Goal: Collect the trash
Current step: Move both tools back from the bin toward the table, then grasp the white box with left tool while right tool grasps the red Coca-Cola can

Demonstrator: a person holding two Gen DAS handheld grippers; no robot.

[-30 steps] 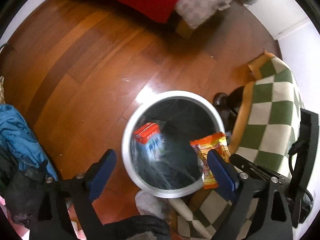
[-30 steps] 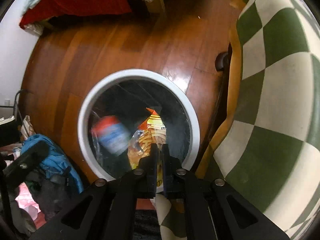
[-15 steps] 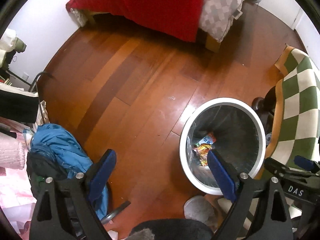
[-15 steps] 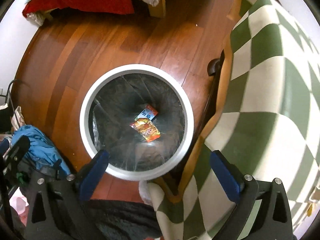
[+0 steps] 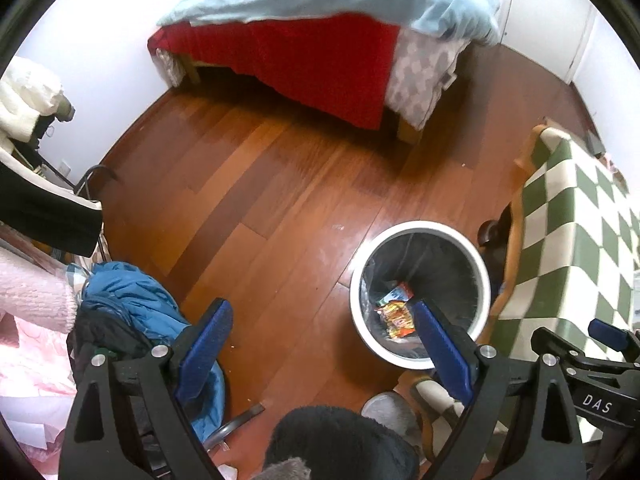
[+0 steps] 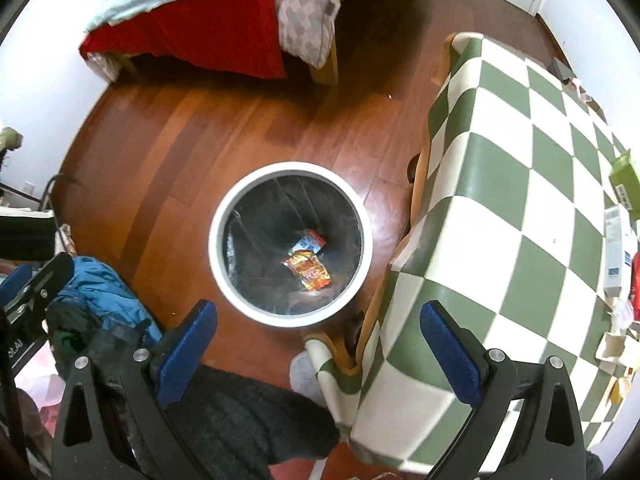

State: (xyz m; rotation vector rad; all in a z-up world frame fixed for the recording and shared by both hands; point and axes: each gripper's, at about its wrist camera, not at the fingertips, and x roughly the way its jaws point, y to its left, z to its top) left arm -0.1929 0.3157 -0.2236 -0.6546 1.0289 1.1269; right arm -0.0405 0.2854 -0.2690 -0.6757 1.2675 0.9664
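Right tongs (image 6: 316,352): jaws wide apart and empty, having just been opening from a closed grip on an orange snack wrapper (image 6: 308,270). Left tongs (image 5: 320,348): jaws likewise apart, nothing between them. Both pairs now stand higher above the white waste bin (image 6: 218,248) than a second ago, when they hung close over its rim. The orange snack wrapper lies on the bottom of the black liner, touching a red-and-blue packet (image 6: 310,240) that was still falling a second ago. Both pieces are therefore judged delivered, and this deposit step complete. The bin stands on the wooden floor (image 6: 192,148), just beside the near-left corner of the surface, which is covered by a green-checked cloth (image 6: 500,200). Several cartons and scraps (image 6: 616,252) remain along the right edge of the surface; these are probably the next pieces to collect.
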